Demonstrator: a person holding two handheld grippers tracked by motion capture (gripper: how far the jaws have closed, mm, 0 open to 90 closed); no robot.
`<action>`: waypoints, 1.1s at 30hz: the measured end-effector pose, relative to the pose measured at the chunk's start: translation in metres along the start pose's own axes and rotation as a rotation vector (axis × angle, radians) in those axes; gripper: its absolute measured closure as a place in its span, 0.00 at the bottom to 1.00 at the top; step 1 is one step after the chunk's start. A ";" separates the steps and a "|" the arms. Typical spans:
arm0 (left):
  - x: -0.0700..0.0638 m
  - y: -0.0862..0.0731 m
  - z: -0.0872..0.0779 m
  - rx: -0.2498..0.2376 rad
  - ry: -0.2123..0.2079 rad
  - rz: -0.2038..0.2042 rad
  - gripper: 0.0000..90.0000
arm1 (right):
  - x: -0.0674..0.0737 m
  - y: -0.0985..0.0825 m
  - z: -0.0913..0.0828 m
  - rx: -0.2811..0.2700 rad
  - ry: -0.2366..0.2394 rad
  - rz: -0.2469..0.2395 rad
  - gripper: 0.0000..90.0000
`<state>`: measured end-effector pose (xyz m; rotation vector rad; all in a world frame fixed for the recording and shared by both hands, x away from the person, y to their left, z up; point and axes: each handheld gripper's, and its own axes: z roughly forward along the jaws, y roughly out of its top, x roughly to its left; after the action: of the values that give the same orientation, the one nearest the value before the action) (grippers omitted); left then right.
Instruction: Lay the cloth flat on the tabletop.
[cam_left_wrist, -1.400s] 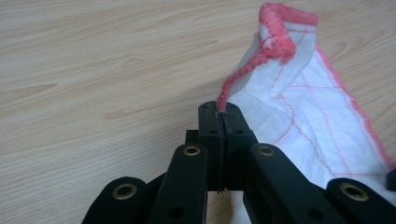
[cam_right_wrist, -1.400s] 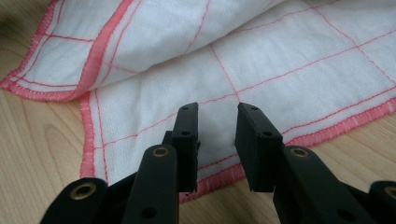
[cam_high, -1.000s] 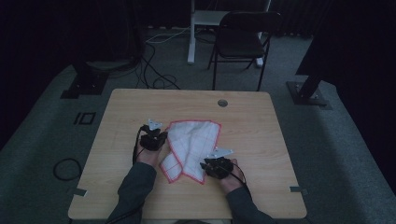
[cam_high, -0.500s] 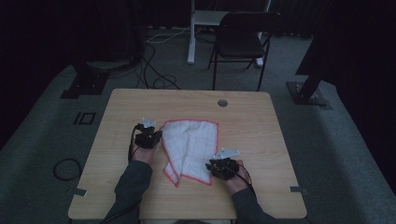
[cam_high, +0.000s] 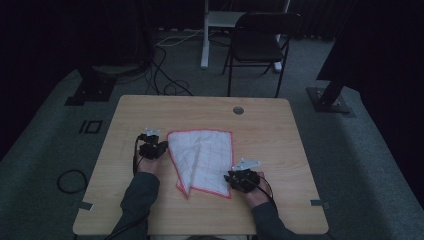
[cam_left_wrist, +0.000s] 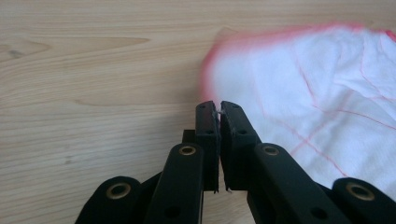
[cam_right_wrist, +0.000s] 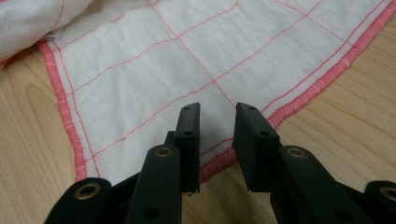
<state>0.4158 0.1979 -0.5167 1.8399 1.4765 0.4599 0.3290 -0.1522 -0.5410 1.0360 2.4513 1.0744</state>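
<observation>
Left gripper: held low over the table, just beside the left edge of the cloth. The forearm enters from the near edge and runs away from the person. In the left gripper view the jaws stand almost together, a hairline gap at the tips, after just opening slightly. No cloth lies between them. The cloth's red-hemmed corner sits just ahead and to the right of the tips.

Right gripper: held at the cloth's near right corner, its grey plate uppermost. In the right gripper view the jaws are parted, with a clear gap. They hang above the cloth just inside its red hem and grip nothing.

Cloth: white with thin red grid lines and a red border. It lies spread on the table centre between the two grippers, with one fold ridge along its middle and a narrow flap at the near left.

Clearance: bare wood surrounds the cloth on all sides. A round grommet sits near the far edge.

Limits: the high view is dim, so jaw detail is unreadable there. The cloth corner in the left gripper view is blurred.
</observation>
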 end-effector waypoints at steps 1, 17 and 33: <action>0.002 0.000 -0.001 -0.001 0.004 -0.008 0.97 | 0.000 0.000 0.000 0.000 -0.002 -0.004 0.80; -0.032 -0.022 -0.032 -0.050 -0.152 0.080 0.95 | 0.000 0.000 -0.001 0.003 -0.006 -0.006 0.80; -0.060 -0.053 -0.023 0.063 -0.216 0.174 0.97 | -0.002 -0.002 -0.003 0.004 -0.009 -0.010 0.80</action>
<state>0.3470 0.1522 -0.5301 2.0090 1.2048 0.2893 0.3284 -0.1561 -0.5407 1.0260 2.4501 1.0590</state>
